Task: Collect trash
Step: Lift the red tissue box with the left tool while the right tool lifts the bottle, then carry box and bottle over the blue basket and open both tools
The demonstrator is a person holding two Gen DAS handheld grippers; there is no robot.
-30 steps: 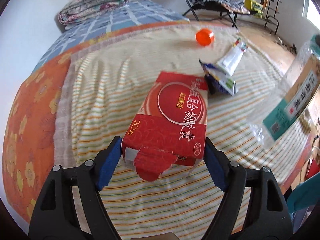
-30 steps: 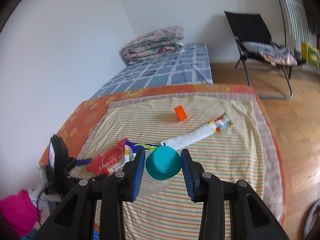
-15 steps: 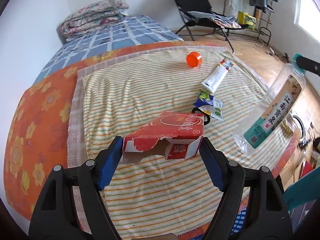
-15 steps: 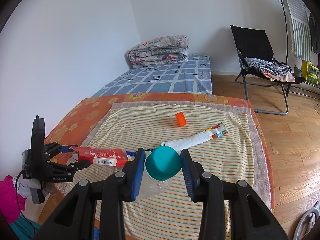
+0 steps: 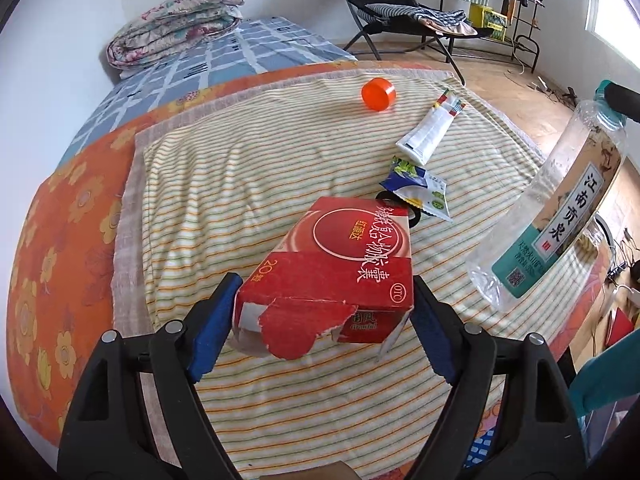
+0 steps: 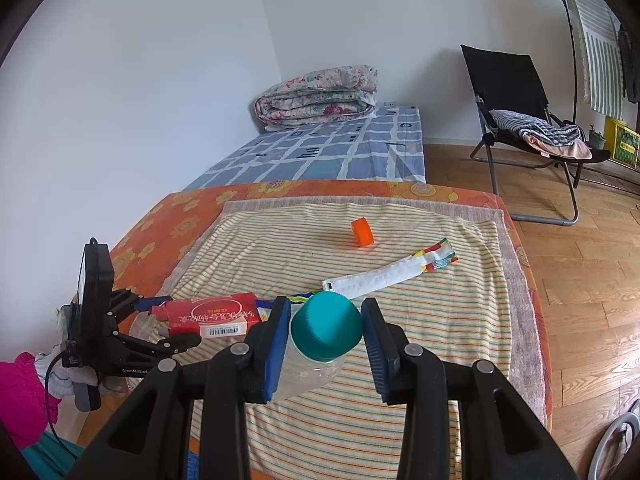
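My left gripper is shut on a torn red cardboard box and holds it above the striped cloth. The box also shows in the right wrist view. My right gripper is shut on a clear plastic bottle with a teal cap; the bottle hangs at the right of the left wrist view. On the cloth lie an orange cap, a white tube and a blue-green wrapper.
The cloth covers an orange flowered bed beside a blue checked mattress with a folded quilt. A black folding chair stands on the wooden floor to the right. A black ring lies under the wrapper.
The left gripper tilted the red box down, so its top face shows again instead of its open end. The right gripper with the bottle barely moved.
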